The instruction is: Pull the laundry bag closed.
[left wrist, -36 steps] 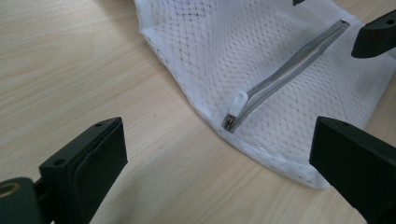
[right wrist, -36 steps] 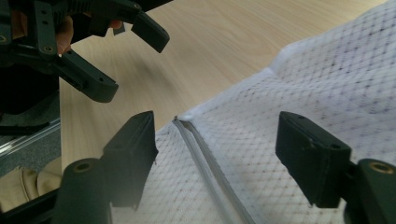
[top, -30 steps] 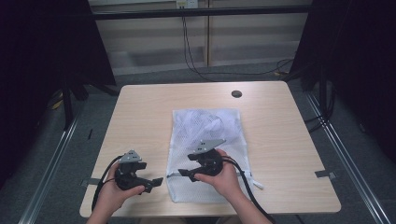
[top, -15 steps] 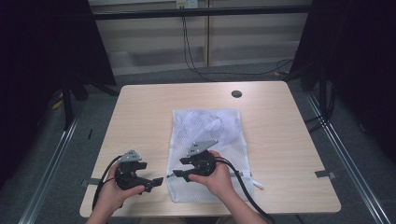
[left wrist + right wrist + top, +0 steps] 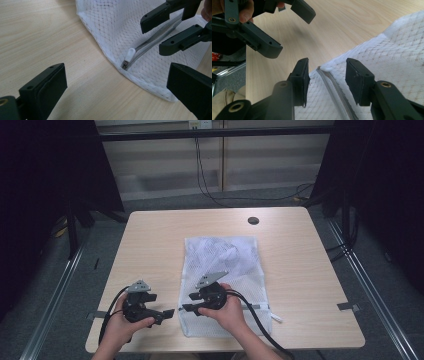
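A white mesh bag (image 5: 222,265) lies flat on the wooden table (image 5: 300,270). Its grey zipper (image 5: 150,41) runs along the near edge and ends in a white pull (image 5: 130,53) by the near-left corner. My right gripper (image 5: 186,308) points left over that corner, open, its jaws astride the zipper (image 5: 332,82) just short of the end, in the right gripper view (image 5: 327,72). My left gripper (image 5: 166,313) sits on bare wood left of the bag, open and facing the corner; between its wide jaws (image 5: 115,75) lies the bag's edge (image 5: 110,58).
A small dark round disc (image 5: 253,220) is set into the table near its far edge. Cables (image 5: 255,320) trail from both grippers toward the near edge. Dark floor and metal rails (image 5: 50,305) flank the table.
My right gripper has slid a little left toward the bag's near-left corner. The left gripper has hardly moved.
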### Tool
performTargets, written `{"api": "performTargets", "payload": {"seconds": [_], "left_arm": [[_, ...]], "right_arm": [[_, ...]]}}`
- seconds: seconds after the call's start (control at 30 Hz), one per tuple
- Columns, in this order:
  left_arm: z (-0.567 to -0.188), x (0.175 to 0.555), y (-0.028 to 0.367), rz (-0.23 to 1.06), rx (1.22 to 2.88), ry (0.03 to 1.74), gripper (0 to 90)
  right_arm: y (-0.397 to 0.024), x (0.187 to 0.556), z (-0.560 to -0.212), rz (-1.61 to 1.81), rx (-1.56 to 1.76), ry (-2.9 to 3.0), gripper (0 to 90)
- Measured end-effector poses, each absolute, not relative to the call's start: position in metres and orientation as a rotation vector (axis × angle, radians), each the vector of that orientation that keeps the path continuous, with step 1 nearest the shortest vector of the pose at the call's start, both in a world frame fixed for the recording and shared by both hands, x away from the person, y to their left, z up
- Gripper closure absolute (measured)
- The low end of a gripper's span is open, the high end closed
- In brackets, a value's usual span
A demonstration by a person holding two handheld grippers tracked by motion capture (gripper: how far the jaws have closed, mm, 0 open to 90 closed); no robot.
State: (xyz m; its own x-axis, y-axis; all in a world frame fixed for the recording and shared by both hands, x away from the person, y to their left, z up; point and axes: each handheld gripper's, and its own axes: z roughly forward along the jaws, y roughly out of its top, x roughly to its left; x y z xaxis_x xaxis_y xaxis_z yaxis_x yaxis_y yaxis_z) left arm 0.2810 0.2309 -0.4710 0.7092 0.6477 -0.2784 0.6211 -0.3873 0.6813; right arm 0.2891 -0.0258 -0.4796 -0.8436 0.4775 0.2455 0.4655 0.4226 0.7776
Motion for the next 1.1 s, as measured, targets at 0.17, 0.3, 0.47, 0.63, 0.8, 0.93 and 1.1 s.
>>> {"api": "performTargets", "payload": {"seconds": [0.17,0.3,0.47,0.63,0.8,0.93,1.1], "left_arm": [[-0.472,0.282,0.231,0.04,2.106,0.971,2.8],[-0.472,0.281,0.232,0.046,2.109,0.967,3.2],[-0.472,0.281,0.233,0.052,2.102,0.972,3.6],[-0.472,0.281,0.233,0.06,2.103,0.974,3.9],[-0.472,0.281,0.234,0.064,2.101,0.979,4.8],[-0.472,0.281,0.235,0.066,2.106,0.982,5.0],[-0.473,0.28,0.234,0.068,2.105,0.977,5.2]], "right_arm": [[-0.022,0.292,-0.483,1.437,0.884,2.652,58.1],[-0.018,0.296,-0.488,1.405,0.882,2.665,59.3],[-0.016,0.299,-0.492,1.409,0.895,2.665,62.5],[-0.014,0.301,-0.493,1.413,0.899,2.671,63.9],[-0.008,0.301,-0.495,1.398,0.869,2.699,66.1],[-0.004,0.3,-0.498,1.373,0.864,2.713,68.6],[-0.002,0.301,-0.499,1.374,0.86,2.727,74.8]]}}
